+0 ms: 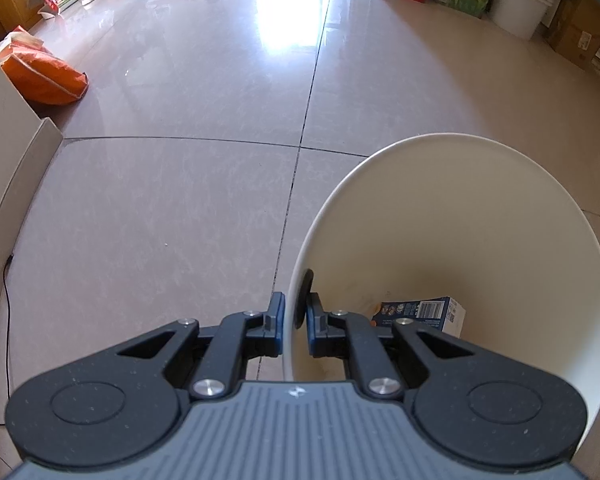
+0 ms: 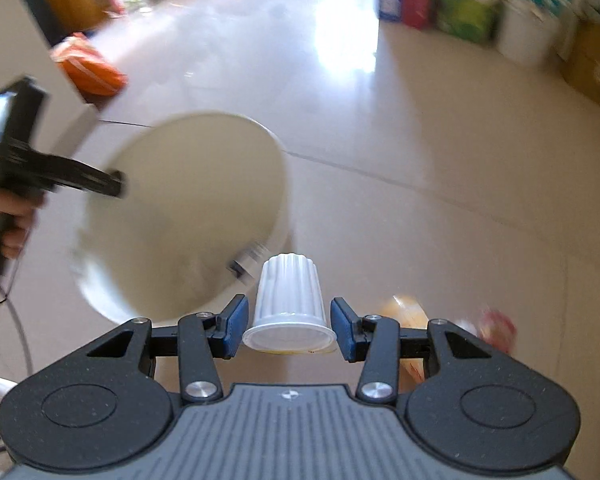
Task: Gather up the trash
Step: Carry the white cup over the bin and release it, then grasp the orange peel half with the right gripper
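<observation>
So far, one piece of trash sits in the bucket (image 1: 452, 216): a small blue carton (image 1: 424, 312) with a barcode lies on the bottom (its print is too small to read). The left gripper (image 1: 295, 322) has its fingers pressed onto the bucket's rim at about 9 o'clock of the opening, one pad outside the wall, one inside, and the bucket is tipped toward the camera.

In the right wrist view the same bucket (image 2: 188, 200) shows at 10 o'clock, blurred, with a hand (image 2: 10, 216) around the left tool's handle. The right gripper (image 2: 288, 330) is spread, and a ribbed white cup (image 2: 288, 300) sits between the pads, rim toward the camera; whether either pad touches it I cannot tell. My guess is the cup goes into the bucket next.

At 4 o'clock lie more scraps, an orange wrapper (image 2: 408, 312) and a red one (image 2: 496, 328), so collecting looks far from finished. Their labels are smeared beyond reading.
</observation>
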A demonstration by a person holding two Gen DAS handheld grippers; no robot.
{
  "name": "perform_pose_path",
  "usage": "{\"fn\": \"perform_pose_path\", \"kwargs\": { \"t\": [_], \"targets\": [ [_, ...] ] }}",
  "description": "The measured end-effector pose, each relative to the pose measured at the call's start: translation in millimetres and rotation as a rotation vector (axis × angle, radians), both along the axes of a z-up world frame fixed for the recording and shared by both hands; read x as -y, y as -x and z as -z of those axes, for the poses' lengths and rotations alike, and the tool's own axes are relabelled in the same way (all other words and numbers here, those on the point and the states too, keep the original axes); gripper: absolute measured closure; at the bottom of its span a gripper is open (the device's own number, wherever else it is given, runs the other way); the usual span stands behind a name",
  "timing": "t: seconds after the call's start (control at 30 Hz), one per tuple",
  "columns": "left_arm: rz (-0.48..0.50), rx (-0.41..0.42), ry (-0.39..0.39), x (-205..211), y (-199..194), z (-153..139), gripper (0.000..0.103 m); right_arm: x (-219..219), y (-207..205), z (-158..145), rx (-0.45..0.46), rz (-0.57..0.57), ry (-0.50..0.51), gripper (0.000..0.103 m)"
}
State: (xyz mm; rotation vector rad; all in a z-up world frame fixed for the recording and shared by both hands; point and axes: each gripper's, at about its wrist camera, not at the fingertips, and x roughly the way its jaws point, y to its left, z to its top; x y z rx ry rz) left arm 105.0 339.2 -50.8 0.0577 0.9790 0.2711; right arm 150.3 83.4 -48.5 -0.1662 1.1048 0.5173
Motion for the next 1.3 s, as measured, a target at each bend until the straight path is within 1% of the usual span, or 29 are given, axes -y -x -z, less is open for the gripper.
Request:
{"fn": "perform_pose_path", "kwargs": {
  "t": [0.07, 0.13, 0.2, 0.27, 0.3, 0.33, 0.4, 0.47, 0.5, 0.53, 0.6, 0.7, 0.8, 0.93, 1.03, 1.17, 1.3],
  "targets": [
    [0.002, -0.002, -0.003, 0.7, -1.0, 0.3, 0.094, -15.1, -2.8, -8.3, 0.022, -0.037, -0.02, 0.053],
    [0.002, -0.005, -0.01, 2.2, -2.4, 1.0, 0.094, -27.7, -6.3, -12.8, 0.023, -0.058, -0.044, 0.053],
    [0.002, -0.005, -0.015, 4.0, -3.1, 1.7, 0.094, -39.5, -8.9, -15.6, 0.026, -0.082, -0.068, 0.053],
    [0.003, -0.006, -0.019, 5.6, -3.3, 2.3, 0.094, -50.3, -17.5, -13.8, 0.03, -0.108, -0.069, 0.052],
    [0.003, -0.006, -0.019, 6.1, -3.2, 2.5, 0.094, -53.4, -17.7, -13.0, 0.03, -0.113, -0.071, 0.046],
    [0.003, -0.007, -0.021, 6.9, -3.1, 3.1, 0.094, -56.0, -18.0, -12.2, 0.03, -0.117, -0.075, 0.037],
    [0.002, -0.006, -0.026, 8.7, -3.1, 3.2, 0.094, -54.2, -16.0, -10.4, 0.043, -0.119, -0.087, 0.034],
    [0.005, -0.006, -0.034, 11.1, -3.2, 3.0, 0.093, -48.4, -13.5, -10.8, 0.046, -0.109, -0.089, 0.033],
    [0.006, -0.005, -0.035, 11.9, -3.0, 2.9, 0.093, -46.5, -13.4, -8.6, 0.05, -0.099, -0.087, 0.03],
    [0.005, -0.005, -0.036, 12.6, -2.8, 2.6, 0.093, -39.0, -10.1, -5.7, 0.053, -0.085, -0.086, 0.026],
    [0.004, -0.005, -0.037, 13.7, -2.3, 2.3, 0.094, -21.7, -5.3, 1.2, 0.049, -0.052, -0.08, 0.025],
    [0.01, -0.003, -0.049, 15.1, -1.9, 1.7, 0.094, 5.9, -0.3, 18.6, 0.014, -0.003, -0.072, 0.024],
    [0.013, -0.004, -0.055, 16.0, -1.6, 1.5, 0.093, 31.0, 8.1, 36.0, 0.009, 0.041, -0.039, 0.017],
    [0.014, -0.003, -0.063, 18.5, -1.7, 1.3, 0.093, 62.8, 21.1, 61.9, 0.001, 0.097, -0.002, 0.012],
    [0.017, 0.0, -0.069, 21.0, -1.0, 0.6, 0.093, 81.6, 35.7, 85.9, 0.004, 0.139, 0.022, 0.011],
    [0.025, 0.003, -0.087, 24.2, 1.5, 0.5, 0.093, 105.9, 58.0, 113.9, 0.042, 0.181, 0.041, 0.01],
    [0.022, 0.001, -0.087, 23.1, 1.7, 0.7, 0.093, 131.9, 78.0, 141.8, 0.085, 0.203, 0.09, 0.009]
  ]
}}
